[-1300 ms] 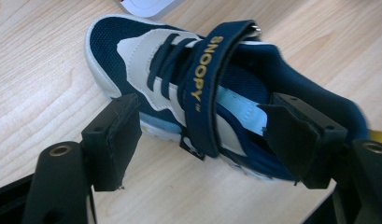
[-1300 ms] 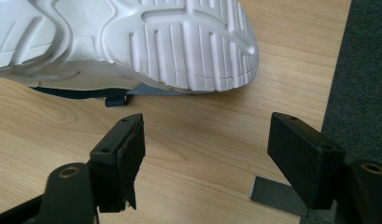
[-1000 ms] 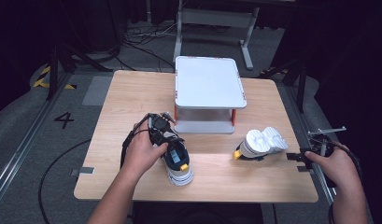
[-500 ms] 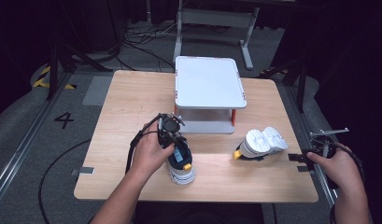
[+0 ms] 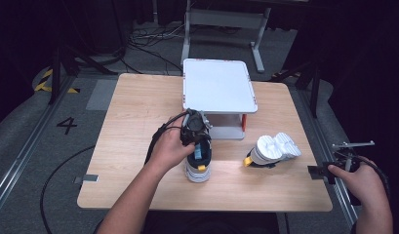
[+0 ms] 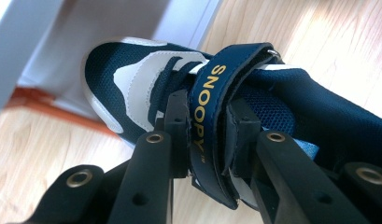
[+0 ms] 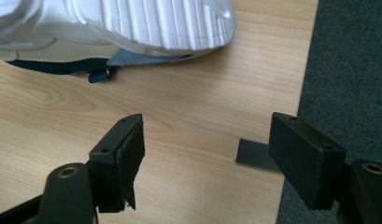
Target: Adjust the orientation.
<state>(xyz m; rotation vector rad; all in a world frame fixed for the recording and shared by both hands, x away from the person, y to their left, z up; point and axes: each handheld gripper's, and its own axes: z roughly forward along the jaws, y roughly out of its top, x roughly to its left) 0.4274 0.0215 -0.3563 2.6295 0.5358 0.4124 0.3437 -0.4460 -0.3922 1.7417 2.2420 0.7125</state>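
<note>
Clamping navy shoe strap, jaws just closed, lifted

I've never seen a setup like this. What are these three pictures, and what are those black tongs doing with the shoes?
A person sits at a wooden table with hand-held tongs in each hand. One camera looks down from above; two ride on the tongs. The left tongs have just closed on the strap of a navy shoe, which stands near a small white shelf. The right tongs hang open at the table's right edge. A second shoe lies on its side, white sole showing.
</note>
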